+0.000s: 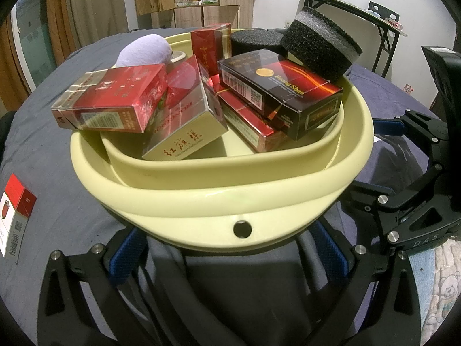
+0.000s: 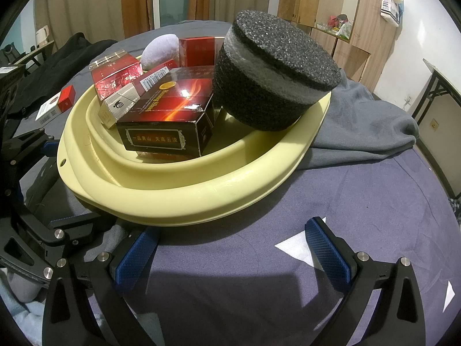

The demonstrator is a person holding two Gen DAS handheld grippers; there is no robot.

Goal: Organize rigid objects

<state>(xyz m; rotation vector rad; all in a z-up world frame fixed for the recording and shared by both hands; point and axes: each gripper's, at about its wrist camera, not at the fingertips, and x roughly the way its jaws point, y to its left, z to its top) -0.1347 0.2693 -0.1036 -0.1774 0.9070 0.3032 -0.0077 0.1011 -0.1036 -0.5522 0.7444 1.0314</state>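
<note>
A pale yellow basin [image 1: 201,201] [image 2: 178,199] sits on the grey-blue bedcover, full of red cigarette boxes [image 1: 109,103], a dark Huang Shan box [image 1: 282,92] [image 2: 170,115], a lilac stone-like lump [image 1: 144,52] [image 2: 160,49] and black foam discs [image 1: 319,46] [image 2: 273,69]. One red-and-white box [image 1: 15,216] [image 2: 56,103] lies on the cover outside the basin. My left gripper [image 1: 230,256] is open and empty, its blue pads just under the basin's near rim. My right gripper [image 2: 233,253] is open and empty, just short of the basin's rim.
A rumpled grey blanket [image 2: 360,121] lies behind the basin. White paper scraps [image 2: 294,248] lie on the cover between my right fingers. A black folding table [image 1: 360,14] stands at the back. The right gripper's body [image 1: 409,201] shows beside the basin.
</note>
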